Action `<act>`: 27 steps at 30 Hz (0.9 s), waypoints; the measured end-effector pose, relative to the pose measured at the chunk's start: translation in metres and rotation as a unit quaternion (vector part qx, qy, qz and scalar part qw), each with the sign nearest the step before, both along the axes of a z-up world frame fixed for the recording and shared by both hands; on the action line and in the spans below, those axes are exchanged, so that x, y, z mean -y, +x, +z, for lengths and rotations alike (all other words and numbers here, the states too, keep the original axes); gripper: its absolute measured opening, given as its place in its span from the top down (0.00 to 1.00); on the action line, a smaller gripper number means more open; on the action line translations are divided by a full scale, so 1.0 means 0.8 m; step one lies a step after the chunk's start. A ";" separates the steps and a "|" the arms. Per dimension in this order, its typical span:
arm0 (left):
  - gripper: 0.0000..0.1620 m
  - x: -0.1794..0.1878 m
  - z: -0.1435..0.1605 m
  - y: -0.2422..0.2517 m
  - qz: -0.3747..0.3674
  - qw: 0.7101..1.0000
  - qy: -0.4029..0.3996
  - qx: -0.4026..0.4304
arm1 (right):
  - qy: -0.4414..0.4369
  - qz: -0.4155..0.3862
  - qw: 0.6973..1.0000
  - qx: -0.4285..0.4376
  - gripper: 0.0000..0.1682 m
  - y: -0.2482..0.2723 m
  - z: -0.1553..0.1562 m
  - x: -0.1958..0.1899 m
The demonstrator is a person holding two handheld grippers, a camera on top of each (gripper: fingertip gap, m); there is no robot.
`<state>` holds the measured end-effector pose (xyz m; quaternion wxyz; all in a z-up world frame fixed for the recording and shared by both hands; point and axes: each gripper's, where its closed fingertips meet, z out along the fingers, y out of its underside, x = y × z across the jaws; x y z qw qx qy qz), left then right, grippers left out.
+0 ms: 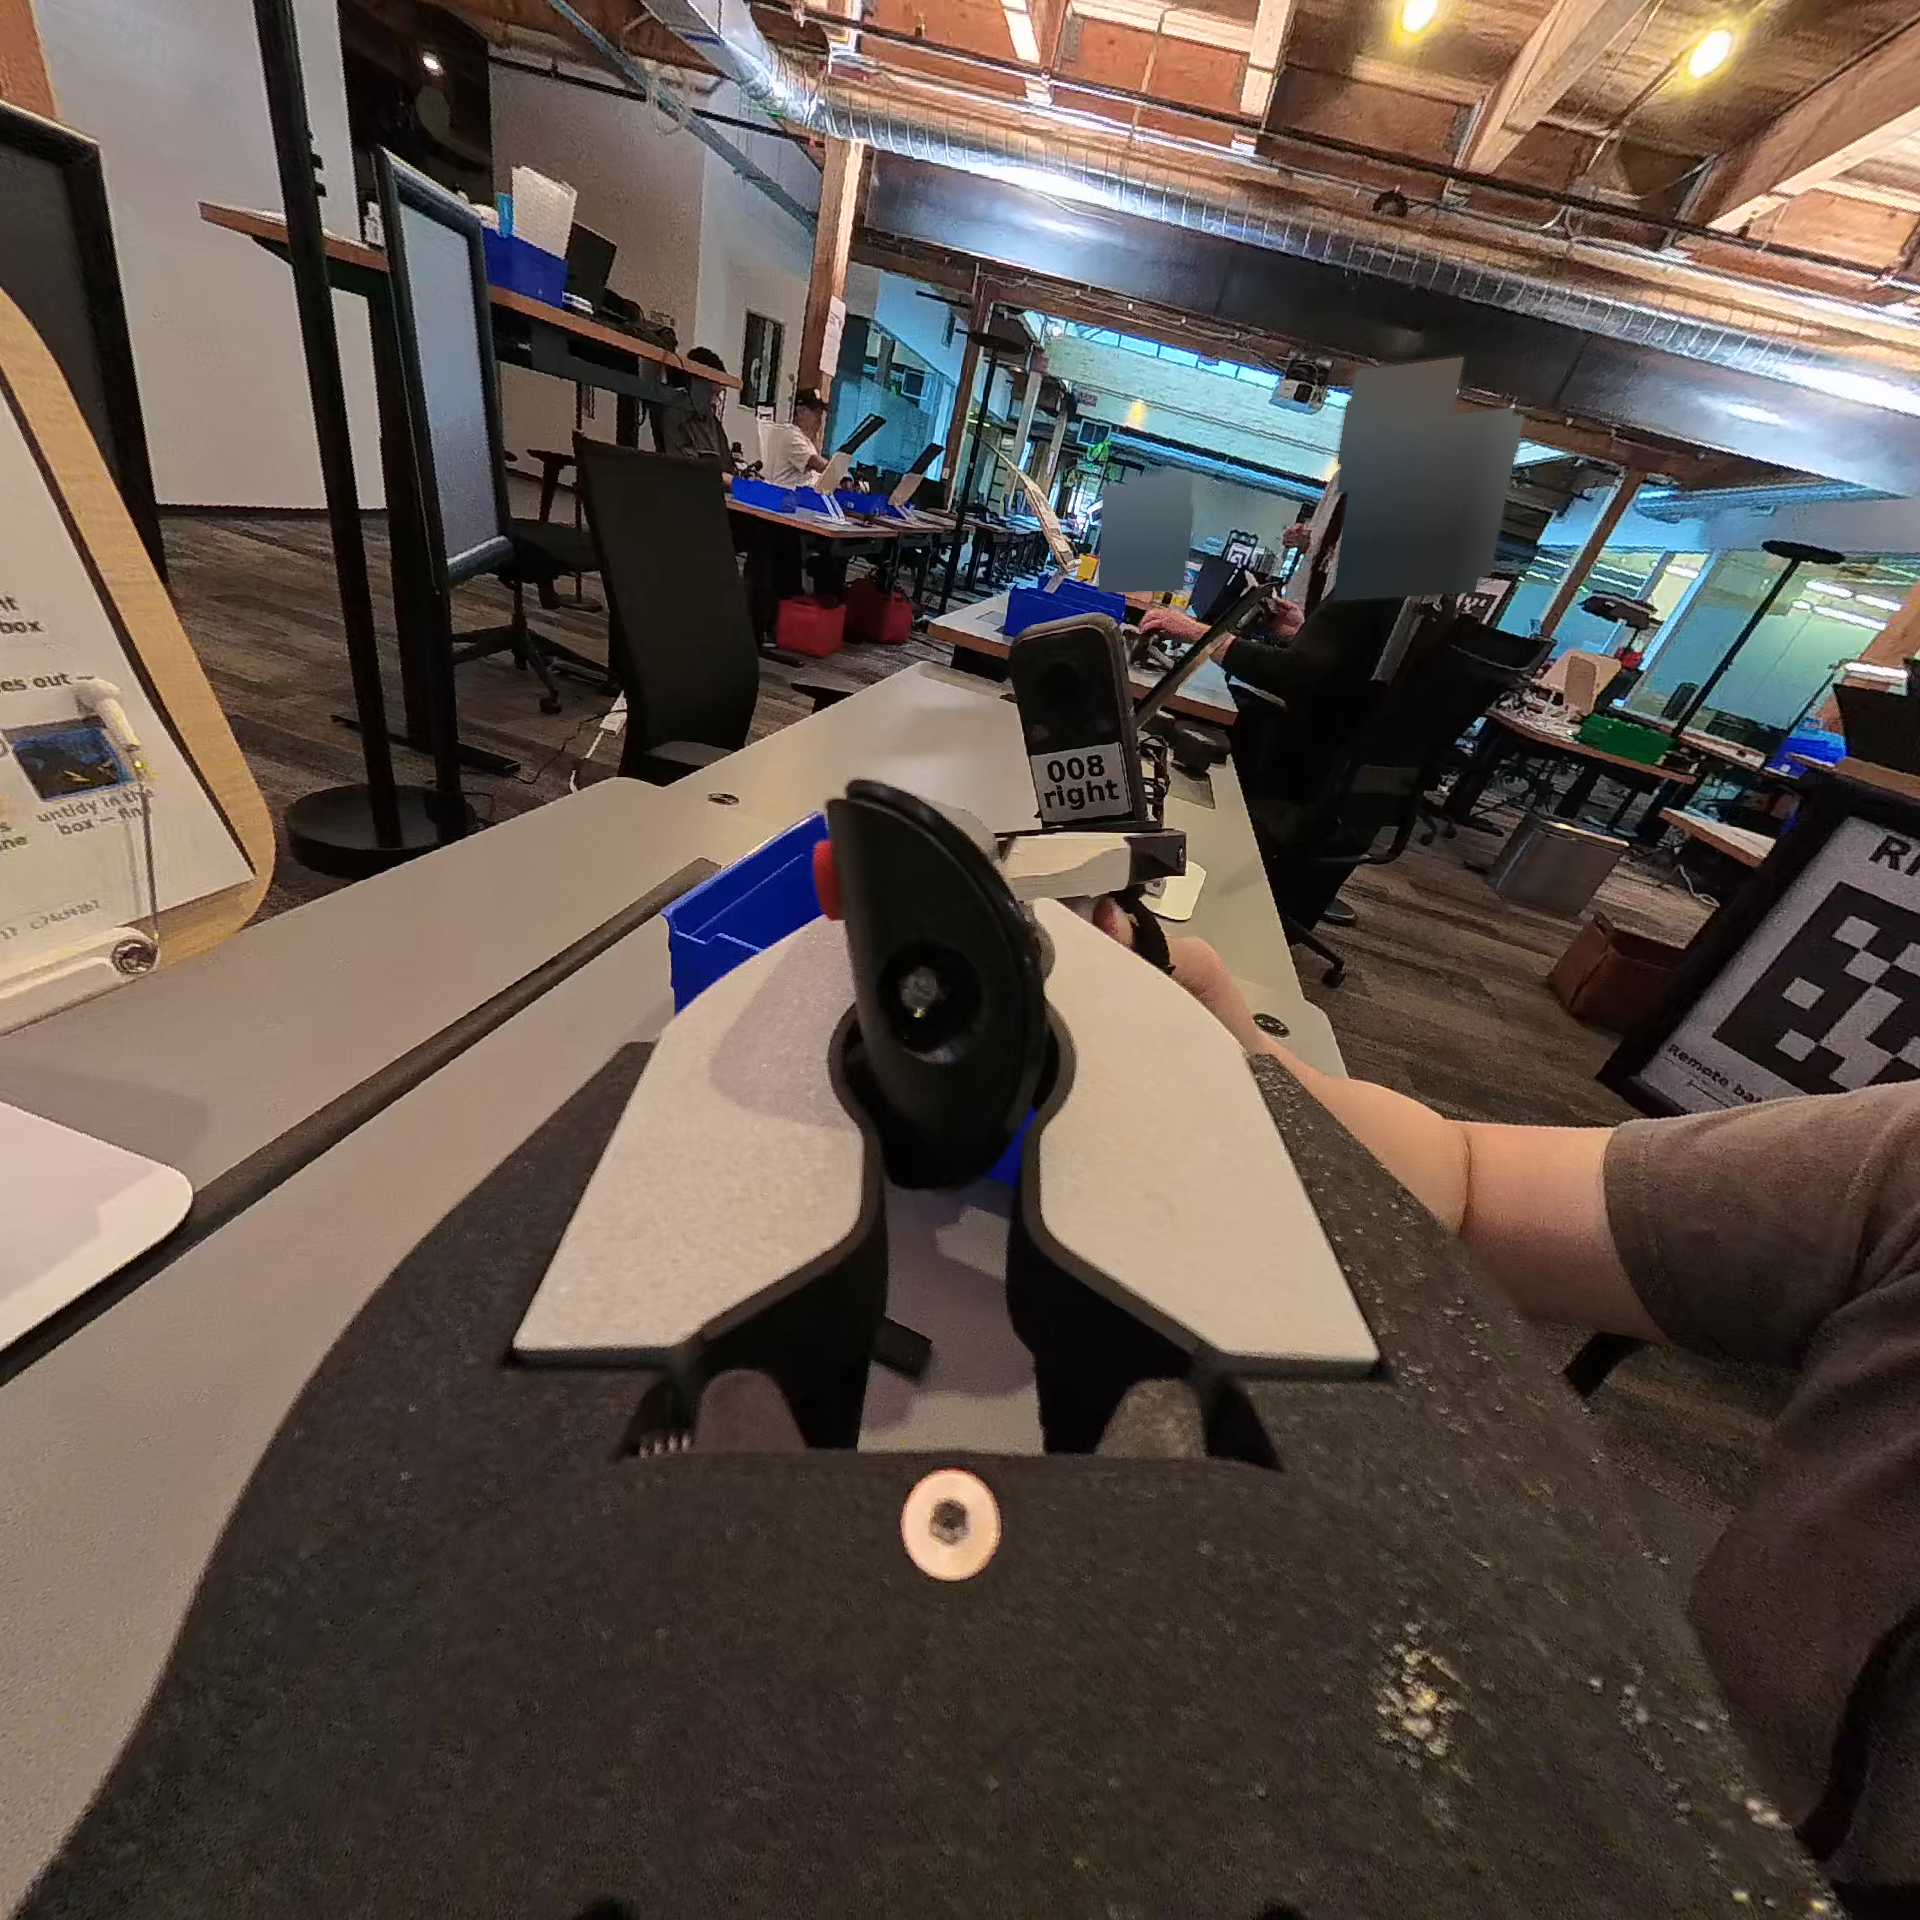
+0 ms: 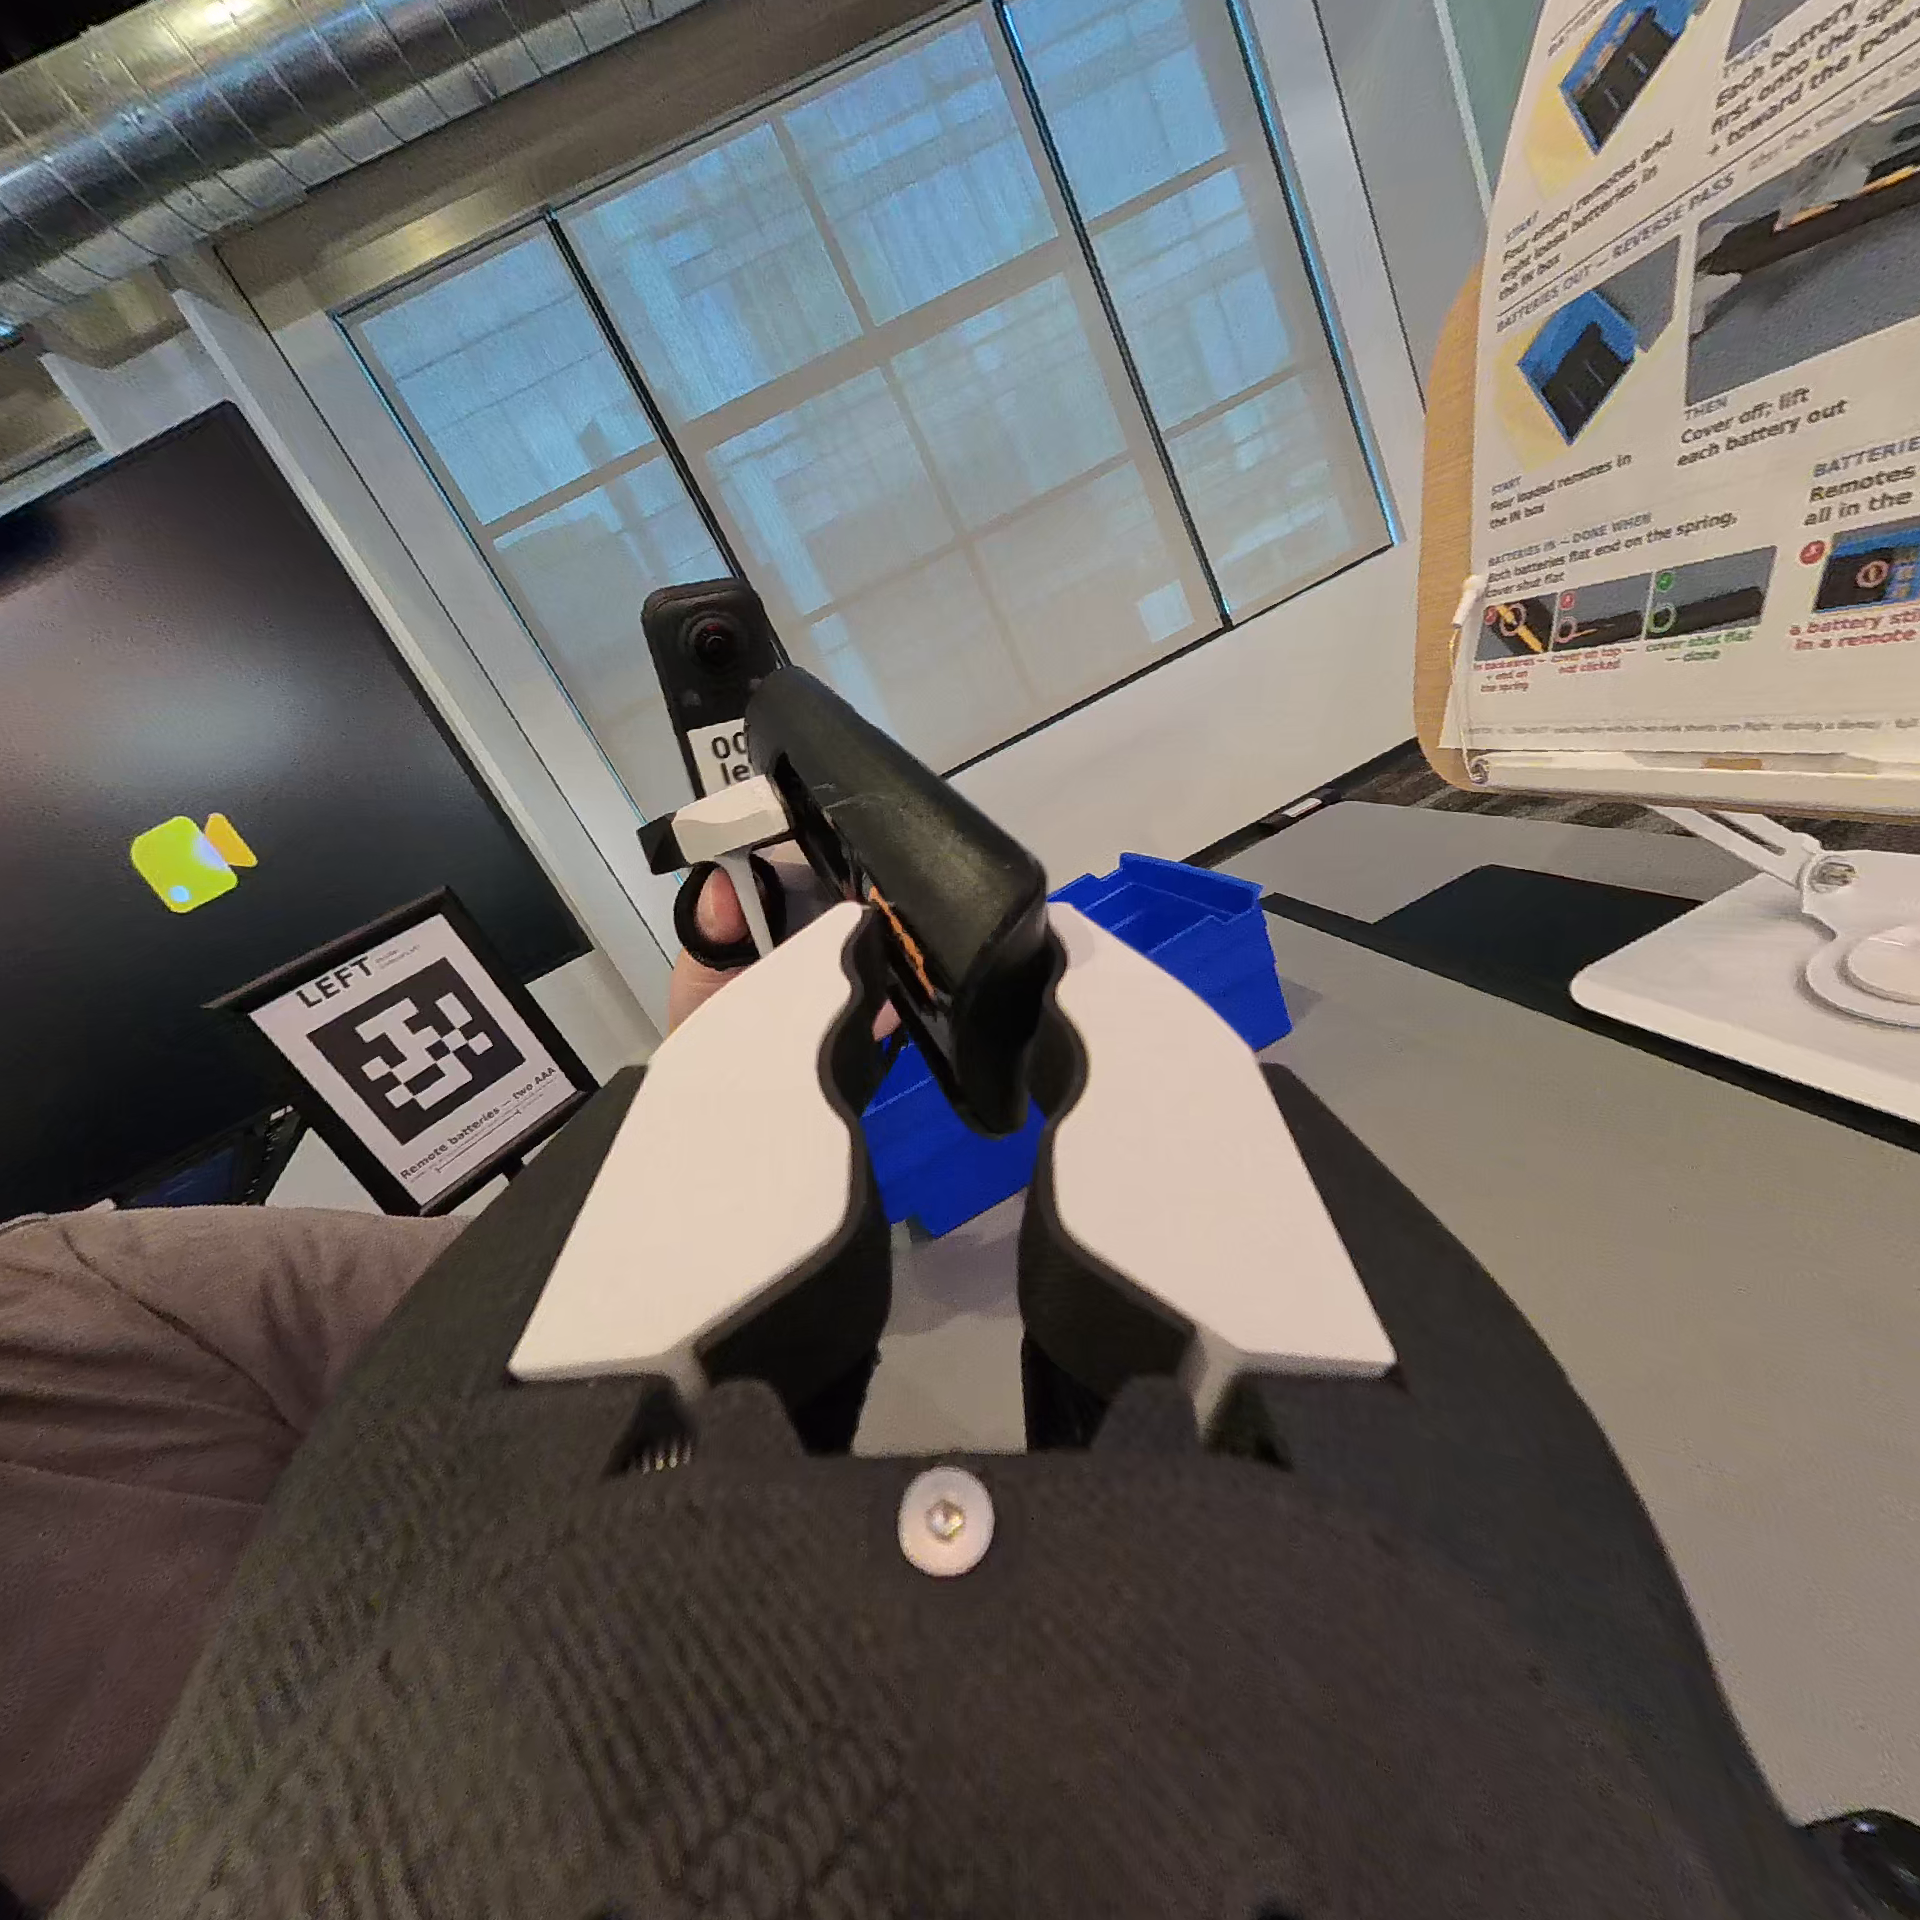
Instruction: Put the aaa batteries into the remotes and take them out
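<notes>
Both wrist views face each other, closely sharing the remote [image 1: 935, 997].

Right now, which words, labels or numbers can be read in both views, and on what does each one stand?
I do not copy wording; these things bear it:
White label on the camera behind the black remote: readable.
Framed code sign: heading readable, caption small.
Instruction sheet at right: headings readable, small print blurred.

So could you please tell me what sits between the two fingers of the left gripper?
A black remote, seen end-on in the left wrist view, is clamped at the left gripper fingertips. Behind it sits the blue bin.
</notes>
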<state>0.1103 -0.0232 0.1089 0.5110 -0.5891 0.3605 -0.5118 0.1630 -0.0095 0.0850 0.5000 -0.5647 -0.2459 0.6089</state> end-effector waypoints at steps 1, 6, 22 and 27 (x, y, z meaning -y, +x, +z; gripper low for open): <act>0.86 0.001 0.001 -0.001 -0.002 1.000 -0.001 0.002 | 0.002 0.004 1.000 -0.001 0.84 0.000 0.001 0.001; 0.86 0.005 0.005 -0.004 -0.019 1.000 -0.004 0.005 | 0.014 0.026 1.000 -0.010 0.86 -0.002 0.009 0.010; 0.86 0.022 0.010 -0.004 -0.005 0.993 0.098 -0.059 | 0.051 0.078 0.995 -0.039 0.86 -0.007 0.006 0.017; 0.86 0.022 0.005 0.001 0.078 0.964 0.207 -0.146 | 0.048 -0.014 0.998 -0.036 0.77 -0.006 -0.010 -0.008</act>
